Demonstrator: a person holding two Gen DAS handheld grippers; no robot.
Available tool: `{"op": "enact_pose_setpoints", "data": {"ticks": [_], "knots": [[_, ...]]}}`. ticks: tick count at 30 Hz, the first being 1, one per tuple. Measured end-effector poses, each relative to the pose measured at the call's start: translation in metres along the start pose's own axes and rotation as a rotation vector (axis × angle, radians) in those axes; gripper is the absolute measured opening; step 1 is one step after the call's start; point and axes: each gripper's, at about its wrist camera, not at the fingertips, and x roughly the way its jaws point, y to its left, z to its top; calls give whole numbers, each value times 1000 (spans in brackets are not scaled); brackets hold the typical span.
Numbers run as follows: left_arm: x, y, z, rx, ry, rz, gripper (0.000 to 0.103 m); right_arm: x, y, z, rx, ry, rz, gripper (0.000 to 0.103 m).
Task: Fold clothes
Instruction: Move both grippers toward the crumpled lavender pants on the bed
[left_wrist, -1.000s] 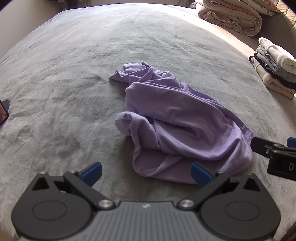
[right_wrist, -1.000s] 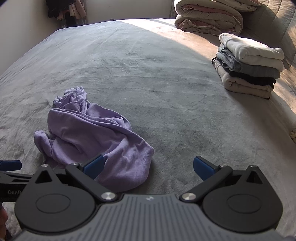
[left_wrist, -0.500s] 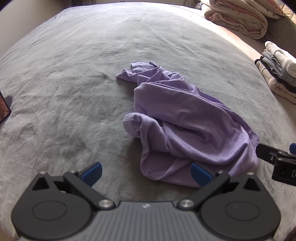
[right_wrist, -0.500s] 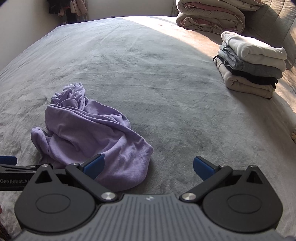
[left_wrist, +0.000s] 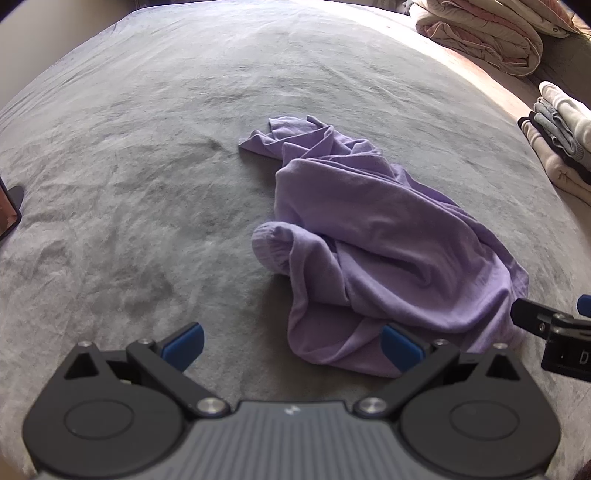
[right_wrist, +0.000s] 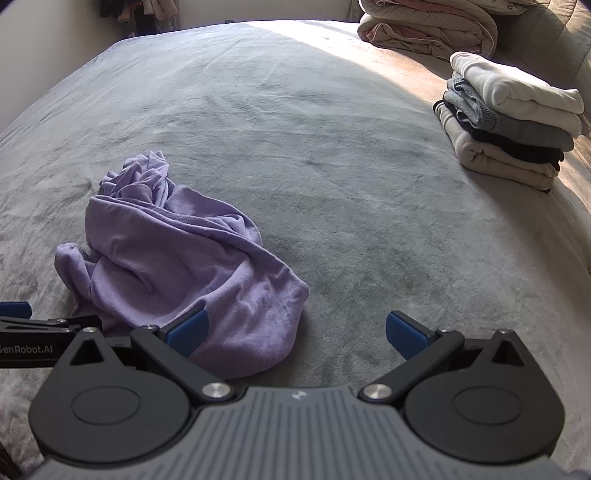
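Crumpled on the grey bed (left_wrist: 147, 147), lilac garment (left_wrist: 369, 240) running away rightward-near to leftward-far, near hem between left tool (left_wrist: 291, 341) and right tool (right_wrist: 295, 332), both spread apart, empty.

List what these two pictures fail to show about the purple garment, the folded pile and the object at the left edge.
- Purple garment: crumpled, so its type, sleeves and collar are buried in its own folds in both views; its near edge sits behind the left gripper.
- Folded pile: cut by the right edge in the left wrist view.
- Dark object: mostly outside the left edge, unidentifiable.
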Motion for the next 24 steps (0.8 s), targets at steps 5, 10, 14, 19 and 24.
{"op": "enact_pose_setpoints", "data": {"ticks": [5,10,14,19,24], "knots": [[3,-2,0,20,3,9,102,7,5,-1,-25,26,4,103],[13,-5,-2,43,27,36,102,17,8,-3,-43,60,-3,103],[21,-8,-5,59,49,37,102,24,10,-5,-52,93,7,103],[26,-8,-7,63,44,39,103,34,11,-7,-44,132,14,103],[27,-4,-13,70,5,10,103,39,5,-10,-21,144,35,103]]}}
